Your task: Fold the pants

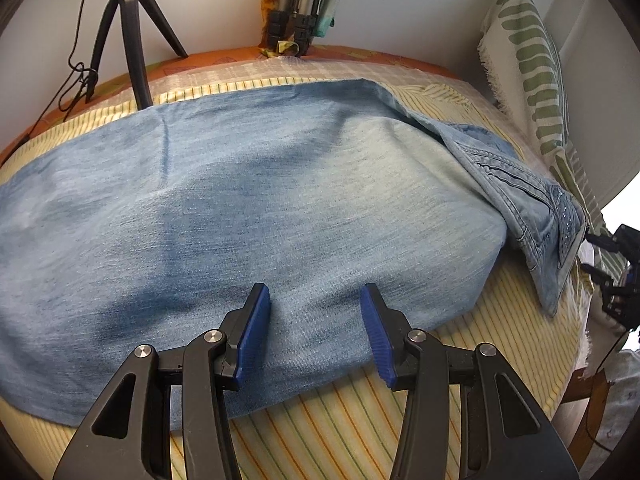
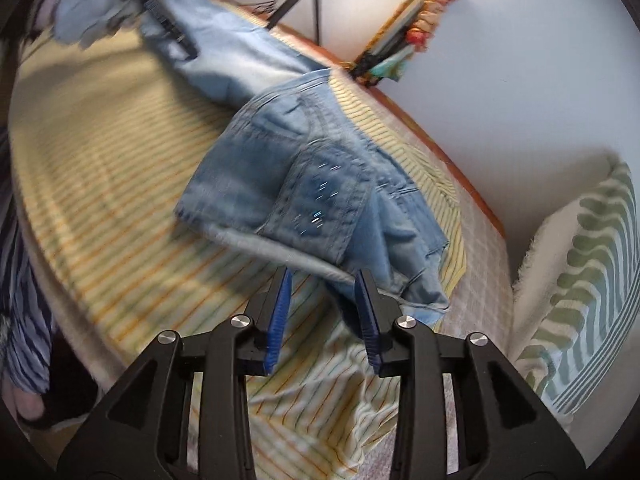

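Note:
Light blue jeans [image 1: 248,200] lie across the bed, the legs stretching left and the waist end [image 2: 312,184] with its studded back pocket at the right. My left gripper [image 1: 314,289] hovers low over the near edge of a trouser leg, jaws open, flat denim under the gap. My right gripper [image 2: 323,274] points down at the waistband's near hem. Its blue pads [image 2: 282,308] stand apart, the hem sits right at their tips and striped cover shows through the gap. In the left wrist view the right gripper [image 1: 600,256] shows just beyond the waistband.
The bed has a yellow striped cover [image 1: 340,420] with its edge close below. A green-patterned pillow [image 2: 580,280] stands at the right. A black tripod [image 1: 128,36] and a folded tripod with cloth [image 1: 300,4] stand against the far wall. A person's striped clothing [image 2: 16,280] is at the left.

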Demonstrator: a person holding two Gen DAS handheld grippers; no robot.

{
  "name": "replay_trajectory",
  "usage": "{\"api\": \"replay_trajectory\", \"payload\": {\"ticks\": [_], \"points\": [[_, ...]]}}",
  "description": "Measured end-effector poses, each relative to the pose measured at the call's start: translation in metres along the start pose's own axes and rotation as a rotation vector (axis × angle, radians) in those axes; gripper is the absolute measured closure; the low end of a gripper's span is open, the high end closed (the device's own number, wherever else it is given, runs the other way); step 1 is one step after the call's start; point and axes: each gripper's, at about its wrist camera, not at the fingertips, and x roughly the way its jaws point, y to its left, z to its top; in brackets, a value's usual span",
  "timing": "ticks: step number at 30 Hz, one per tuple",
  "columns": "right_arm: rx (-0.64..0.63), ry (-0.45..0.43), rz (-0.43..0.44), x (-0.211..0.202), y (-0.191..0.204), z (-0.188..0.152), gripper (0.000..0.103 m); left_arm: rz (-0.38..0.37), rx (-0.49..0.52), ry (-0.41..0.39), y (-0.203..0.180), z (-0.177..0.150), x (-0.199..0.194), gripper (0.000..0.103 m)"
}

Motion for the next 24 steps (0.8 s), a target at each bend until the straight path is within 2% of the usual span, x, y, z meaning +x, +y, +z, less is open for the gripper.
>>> {"api": "replay_trajectory", "payload": {"ticks": [5, 10, 12, 13, 14, 18, 19, 21, 24], "points": [[-0.165, 0.023, -0.109, 0.017, 0.021, 0.000, 0.069, -0.014, -0.025, 0.000, 0.004, 0.001, 0.000, 0.057], [-0.273, 0.001, -0.206, 0.028, 0.030, 0.007, 0.069, -0.010, -0.031, 0.006, 0.004, 0.002, 0.000, 0.057], [-0.312, -0.022, -0.211, 0.023, 0.032, 0.009, 0.067, -0.007, -0.028, 0.008, 0.003, 0.003, 0.001, 0.057], [-0.331, -0.026, -0.179, 0.021, 0.033, 0.009, 0.065, -0.007, -0.027, 0.008, 0.004, 0.003, 0.001, 0.057], [-0.347, -0.018, -0.172, 0.023, 0.034, 0.009, 0.063, -0.008, -0.030, 0.006, 0.004, 0.004, 0.002, 0.057], [-0.390, 0.018, -0.187, 0.040, 0.039, 0.005, 0.063, -0.012, -0.044, 0.002, 0.005, 0.004, 0.003, 0.057], [-0.390, 0.020, -0.197, 0.044, 0.039, 0.006, 0.064, -0.011, -0.044, 0.002, 0.005, 0.004, 0.002, 0.057], [-0.374, 0.021, -0.212, 0.047, 0.037, 0.007, 0.081, -0.010, -0.039, 0.004, 0.005, 0.004, 0.002, 0.057], [-0.270, -0.001, -0.141, 0.037, 0.022, 0.016, 0.091, -0.009, -0.035, 0.008, 0.005, 0.005, 0.002, 0.057]]}}
